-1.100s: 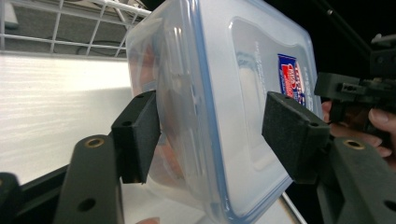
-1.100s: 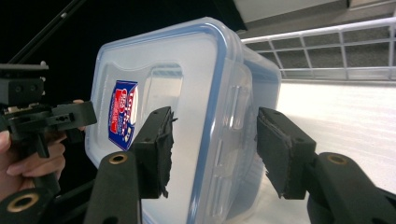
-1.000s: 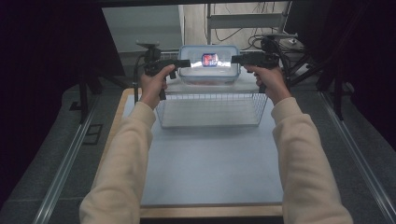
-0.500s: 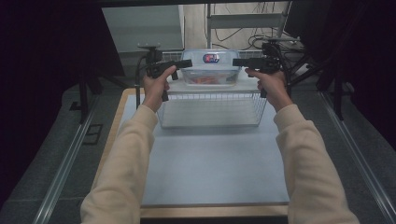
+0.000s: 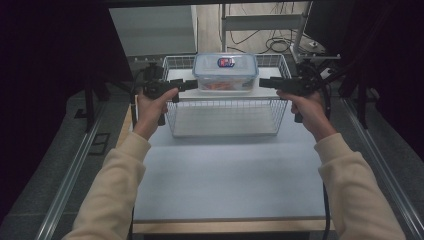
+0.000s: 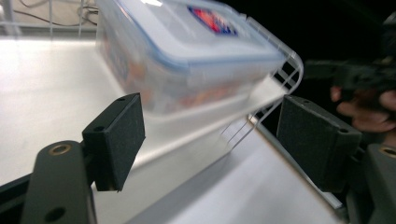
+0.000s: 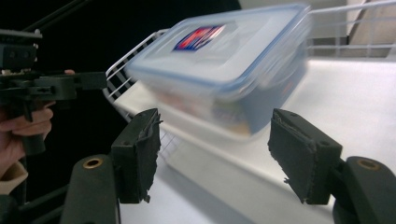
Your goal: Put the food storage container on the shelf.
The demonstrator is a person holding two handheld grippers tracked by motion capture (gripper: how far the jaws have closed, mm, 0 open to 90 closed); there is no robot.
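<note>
Clear plastic container [image 5: 225, 72] with a blue-rimmed snap lid and a red-and-blue label, sitting on the white shelf [image 5: 225, 93] at the far side of the wire basket [image 5: 224, 116], on the table [image 5: 225, 170]. Orange and red contents dimly visible through the walls (too blurred to name).

Left claw [image 5: 189, 85] just beside the container's left end, jaws spread wide and empty; same in the left gripper view, left claw [image 6: 210, 135] open with the box lying ahead between the pads, not touched. Right claw [image 5: 266, 82] just beside the right end, likewise spread and holding nothing; right claw [image 7: 215, 154] in the right gripper view open below the box.

Probably rigid and smooth-walled, so likely slippery under the pads; moderate weight judging by the filling. Lid appears clipped shut, so little risk of spilling. Best hold likely at the two short ends, under the lid rim, one claw per end, squeezed evenly to keep it level.
</note>
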